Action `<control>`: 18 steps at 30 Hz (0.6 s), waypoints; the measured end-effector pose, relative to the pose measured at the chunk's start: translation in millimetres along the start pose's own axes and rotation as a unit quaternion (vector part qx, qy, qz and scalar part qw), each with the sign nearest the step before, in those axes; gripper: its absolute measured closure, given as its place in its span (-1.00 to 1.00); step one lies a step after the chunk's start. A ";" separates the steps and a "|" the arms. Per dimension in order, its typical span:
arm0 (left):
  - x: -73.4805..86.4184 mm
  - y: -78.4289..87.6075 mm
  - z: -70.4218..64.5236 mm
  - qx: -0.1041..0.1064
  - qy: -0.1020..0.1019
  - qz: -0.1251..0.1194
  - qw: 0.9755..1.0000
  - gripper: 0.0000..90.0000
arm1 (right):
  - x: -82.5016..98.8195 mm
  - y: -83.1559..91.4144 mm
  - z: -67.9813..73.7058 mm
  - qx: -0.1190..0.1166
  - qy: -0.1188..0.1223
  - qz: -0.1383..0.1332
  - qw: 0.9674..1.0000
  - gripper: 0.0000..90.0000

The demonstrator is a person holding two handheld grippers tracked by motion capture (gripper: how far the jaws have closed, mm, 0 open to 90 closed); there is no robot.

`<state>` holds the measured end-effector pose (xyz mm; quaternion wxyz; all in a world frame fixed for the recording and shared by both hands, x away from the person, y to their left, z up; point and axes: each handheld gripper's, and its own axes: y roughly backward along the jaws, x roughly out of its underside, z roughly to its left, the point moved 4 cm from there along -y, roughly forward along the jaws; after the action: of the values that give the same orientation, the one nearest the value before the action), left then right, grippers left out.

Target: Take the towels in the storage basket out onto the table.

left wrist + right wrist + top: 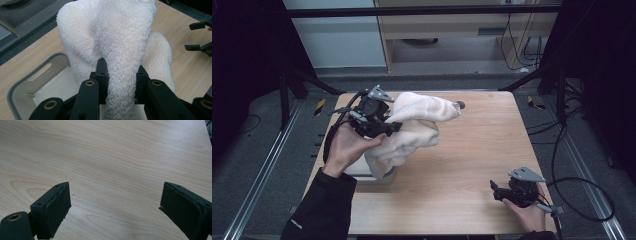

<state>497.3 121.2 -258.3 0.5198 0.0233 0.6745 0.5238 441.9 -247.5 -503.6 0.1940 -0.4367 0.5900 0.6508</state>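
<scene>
1. A cream terry towel (414, 127) hangs bunched in the air above the left part of the wooden table (472, 165), its lower folds drooping onto the near rim of the bin.
2. In the left gripper view the towel (117, 50) rises as a thick fold between the two black jaws, which press on it from both sides.
3. The left gripper (379, 125) clamps that fold at the towel's left edge; the person's left hand (346, 147) holds it just left of the towel, a dark sleeve trailing toward the table's near edge.
4. A pale bin with a grey rim (30, 80) sits directly below the towel, its slotted handle visible.
5. The right gripper (498, 190) rests low, well apart from the towel, toward the table's near right corner, held by the right hand (529, 212).
6. In the right gripper view its jaws stand wide apart with bare wood (112, 165) between them.
</scene>
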 end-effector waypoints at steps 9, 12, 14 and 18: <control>-10.7 -8.5 -14.7 0.016 -0.008 -0.005 1.000 0.61 | 0.6 -0.1 -1.4 0.000 0.001 0.000 1.000 -0.79; -14.3 -13.1 -20.7 0.020 -0.014 -0.002 1.000 0.61 | 1.1 0.8 -1.5 0.000 -0.004 0.001 1.000 -0.79; -16.7 -15.7 -23.7 0.022 -0.015 -0.003 1.000 0.61 | 1.4 0.9 -1.9 -0.001 -0.006 0.001 1.000 -0.79; -20.6 -20.7 -29.5 0.028 -0.020 -0.001 0.999 0.61 | 2.3 0.9 -2.1 0.000 -0.006 0.002 1.000 -0.80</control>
<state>496.1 79.9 -262.1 0.5333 0.0473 0.6780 0.5037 440.7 -250.3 -504.7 0.1967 -0.4316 0.5893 0.6541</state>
